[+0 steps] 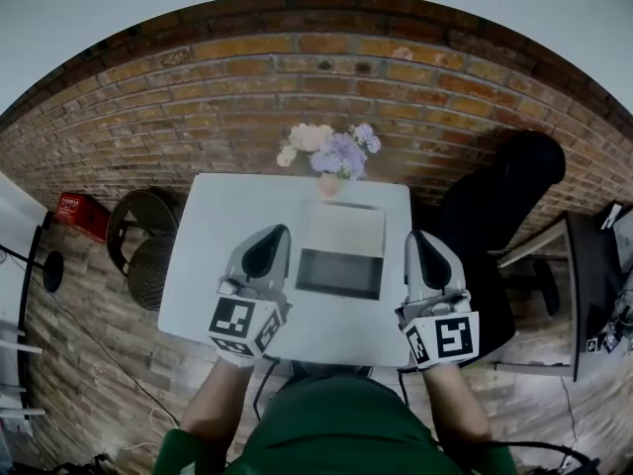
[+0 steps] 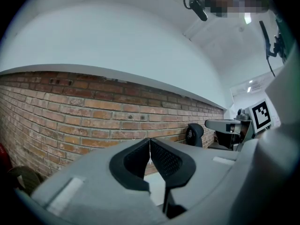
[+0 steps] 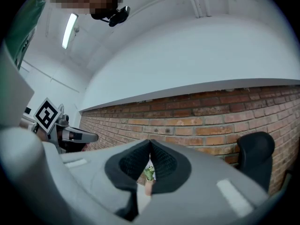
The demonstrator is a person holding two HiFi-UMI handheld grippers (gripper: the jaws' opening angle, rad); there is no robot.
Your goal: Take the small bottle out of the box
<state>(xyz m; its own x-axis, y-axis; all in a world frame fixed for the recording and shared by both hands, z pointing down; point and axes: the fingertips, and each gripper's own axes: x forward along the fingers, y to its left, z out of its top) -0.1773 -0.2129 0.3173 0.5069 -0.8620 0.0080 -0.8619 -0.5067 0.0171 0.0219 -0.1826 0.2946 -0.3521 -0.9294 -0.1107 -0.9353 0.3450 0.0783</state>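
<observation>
On the white table [image 1: 218, 285] a box [image 1: 341, 250] lies between my two grippers; its far half is pale and its near half [image 1: 339, 272] is dark. No small bottle shows in any view. My left gripper [image 1: 277, 234] hovers just left of the box, jaws shut and empty. My right gripper [image 1: 415, 237] hovers just right of it, also shut and empty. In the left gripper view the left gripper [image 2: 149, 142] has its pads together and points at the brick wall. In the right gripper view the right gripper [image 3: 150, 144] is closed the same way.
A vase of pale and purple flowers [image 1: 331, 154] stands at the table's far edge behind the box. A black office chair [image 1: 504, 196] is to the right, round dark stools [image 1: 146, 240] and a red crate [image 1: 79, 212] to the left, and a desk [image 1: 593, 285] at far right.
</observation>
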